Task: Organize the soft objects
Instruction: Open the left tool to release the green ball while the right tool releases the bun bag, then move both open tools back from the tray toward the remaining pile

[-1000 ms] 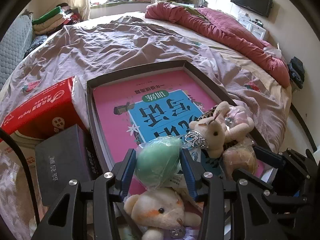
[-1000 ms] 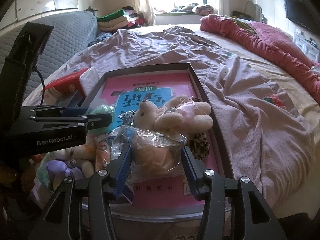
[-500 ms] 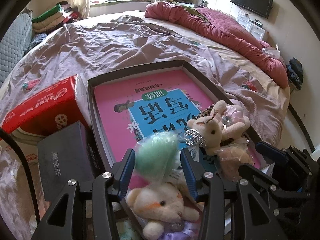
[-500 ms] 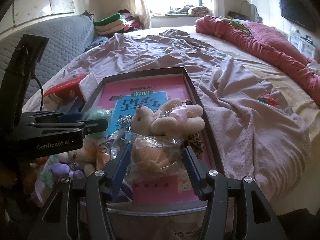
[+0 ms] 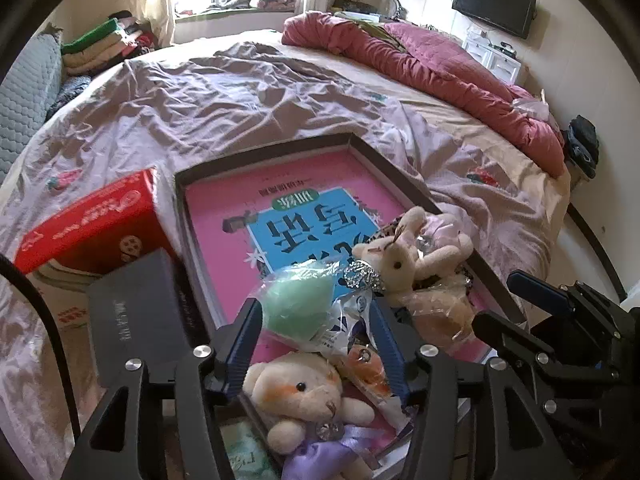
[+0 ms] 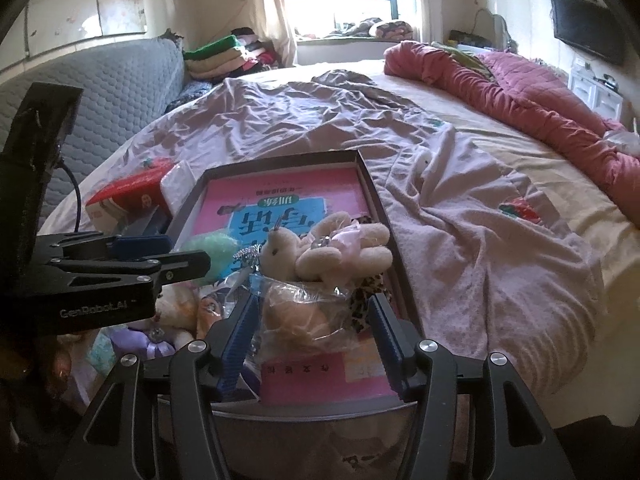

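Note:
A dark tray (image 5: 256,156) holding a pink book (image 5: 296,184) lies on the bed. A bagged green plush ball (image 5: 298,304) lies on the book between the fingers of my open left gripper (image 5: 316,324), not squeezed. A cream bear with a purple bow (image 5: 298,396) lies below it. A beige bunny (image 5: 404,256) lies on the right of the tray. In the right wrist view a bagged tan plush (image 6: 300,316) sits between the fingers of my open right gripper (image 6: 312,324), below the bunny (image 6: 332,248). The left gripper (image 6: 160,256) shows at left there.
A red carton (image 5: 92,224) and a dark grey box (image 5: 132,316) sit left of the tray. The wrinkled mauve bedsheet (image 5: 240,92) spreads beyond. A red quilt (image 5: 436,68) lies along the far right. Folded clothes (image 6: 224,56) are stacked by the window.
My left gripper has opened wider and let go of the green ball, which now rests on the book. Both grippers have drawn back a little. The right gripper has opened slightly around the tan plush.

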